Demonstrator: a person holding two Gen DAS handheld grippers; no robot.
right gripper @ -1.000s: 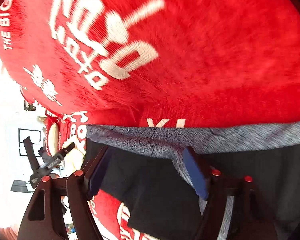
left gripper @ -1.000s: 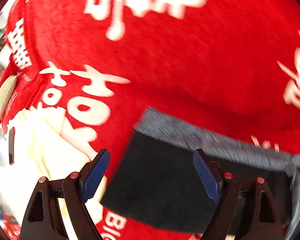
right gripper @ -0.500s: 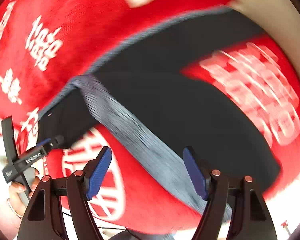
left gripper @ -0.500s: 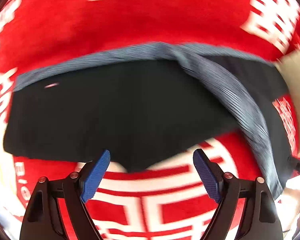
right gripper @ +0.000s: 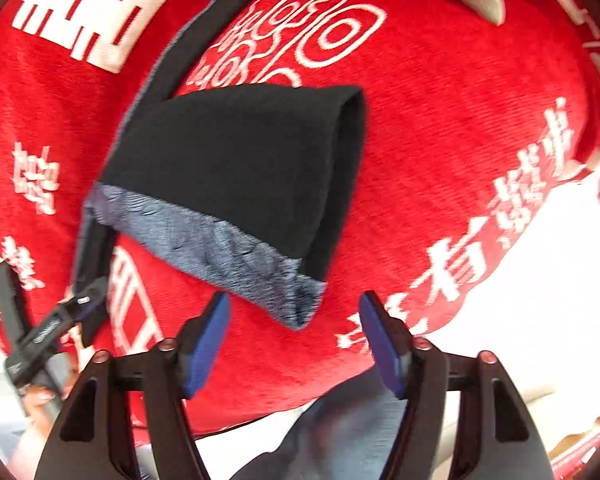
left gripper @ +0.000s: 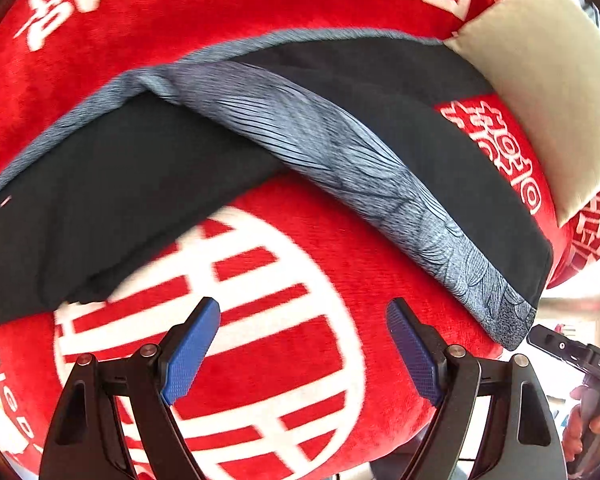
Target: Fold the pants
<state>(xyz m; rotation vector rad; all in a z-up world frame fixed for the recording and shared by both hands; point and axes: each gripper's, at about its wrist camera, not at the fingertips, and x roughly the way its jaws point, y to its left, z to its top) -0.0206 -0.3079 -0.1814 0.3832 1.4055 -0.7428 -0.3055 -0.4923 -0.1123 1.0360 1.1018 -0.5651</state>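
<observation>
Red blanket, beige pillow

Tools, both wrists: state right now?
Left tool: open, holding nothing, above the red blanket.
Right tool: open, empty, near the pants.

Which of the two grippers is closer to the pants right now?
Right, by my estimate. The right gripper hovers open just short of the grey hem corner of the pants. The left gripper is open over the red blanket, farther from the fabric.
</observation>
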